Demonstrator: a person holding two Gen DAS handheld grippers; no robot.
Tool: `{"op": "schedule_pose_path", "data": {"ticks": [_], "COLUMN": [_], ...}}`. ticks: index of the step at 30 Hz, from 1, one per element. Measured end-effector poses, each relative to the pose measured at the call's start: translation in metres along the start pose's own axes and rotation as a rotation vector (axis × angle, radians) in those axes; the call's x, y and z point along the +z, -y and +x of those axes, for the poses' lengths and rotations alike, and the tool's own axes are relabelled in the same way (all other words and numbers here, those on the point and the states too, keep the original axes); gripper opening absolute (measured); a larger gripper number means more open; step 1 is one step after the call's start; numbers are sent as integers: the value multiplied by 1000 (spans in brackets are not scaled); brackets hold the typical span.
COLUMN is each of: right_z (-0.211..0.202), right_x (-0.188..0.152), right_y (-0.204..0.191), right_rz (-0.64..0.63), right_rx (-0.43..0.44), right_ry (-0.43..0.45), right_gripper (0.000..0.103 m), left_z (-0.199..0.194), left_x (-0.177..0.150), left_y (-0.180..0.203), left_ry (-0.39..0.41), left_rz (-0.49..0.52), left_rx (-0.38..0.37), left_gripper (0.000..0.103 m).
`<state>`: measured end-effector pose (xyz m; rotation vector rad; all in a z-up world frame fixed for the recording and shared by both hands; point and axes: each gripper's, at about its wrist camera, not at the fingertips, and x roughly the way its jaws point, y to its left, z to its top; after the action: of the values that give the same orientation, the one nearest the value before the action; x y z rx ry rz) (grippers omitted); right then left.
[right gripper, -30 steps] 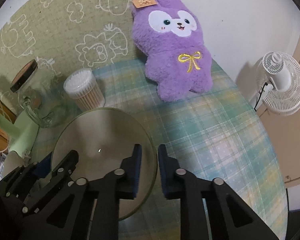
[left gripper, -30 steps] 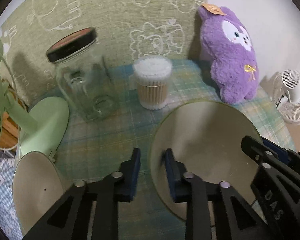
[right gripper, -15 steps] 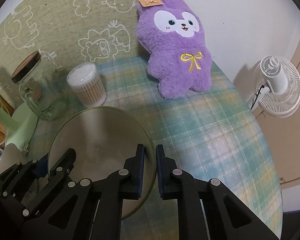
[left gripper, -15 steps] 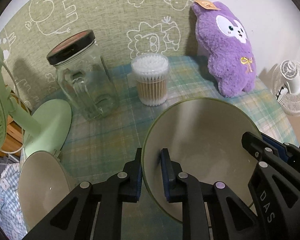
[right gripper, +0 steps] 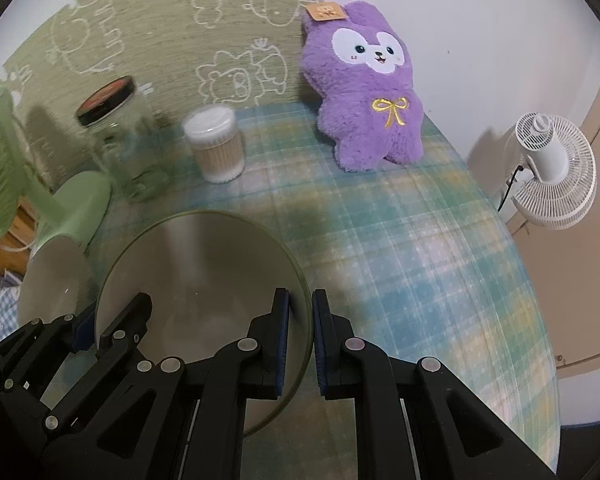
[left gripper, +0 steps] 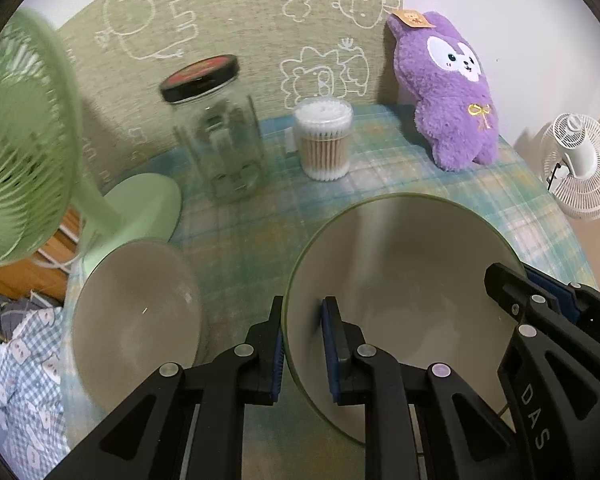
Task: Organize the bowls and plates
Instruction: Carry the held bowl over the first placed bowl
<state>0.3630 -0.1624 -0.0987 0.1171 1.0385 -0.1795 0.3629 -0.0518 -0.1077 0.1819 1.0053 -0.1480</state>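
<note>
A large cream bowl with a green rim (left gripper: 412,280) hangs a little above the plaid tablecloth, held from both sides. My left gripper (left gripper: 303,312) is shut on its left rim, one blue pad inside and one outside. On the opposite rim my right gripper (right gripper: 300,300) is shut the same way. Each wrist view also catches the other gripper across the bowl (right gripper: 204,272): the right gripper (left gripper: 520,284) and the left gripper (right gripper: 108,312). A second, smaller cream bowl (left gripper: 136,320) sits on the table just left of the held one, and the right wrist view shows this smaller bowl (right gripper: 56,280) too.
Behind the smaller bowl stands a green fan (left gripper: 20,140) on a round base (left gripper: 140,208). A lidded glass jar (left gripper: 220,140), a tub of cotton swabs (left gripper: 324,140) and a purple plush toy (left gripper: 452,96) line the back. A white fan (left gripper: 580,168) stands beyond the table's right edge.
Both grippers have shut on the large bowl's rim and lifted it. The bowl has travelled left with them, so the smaller bowl and the green fan now show more fully.
</note>
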Motion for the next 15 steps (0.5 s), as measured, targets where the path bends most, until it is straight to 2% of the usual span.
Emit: {"op": "schedule_pose_path", "data": {"ticks": [15], "right_z": [-80], "right_x": [-48], "right_y": [-10], "right_rz": [-42], "right_rx": [60], "right_ry": [40], "right_gripper": [15], "left_z": [-81], "left_x": [-48], "left_y": [-11], "left_ry": [32], "left_rz": [-61], "left_rx": [42], "left_gripper": [14]}}
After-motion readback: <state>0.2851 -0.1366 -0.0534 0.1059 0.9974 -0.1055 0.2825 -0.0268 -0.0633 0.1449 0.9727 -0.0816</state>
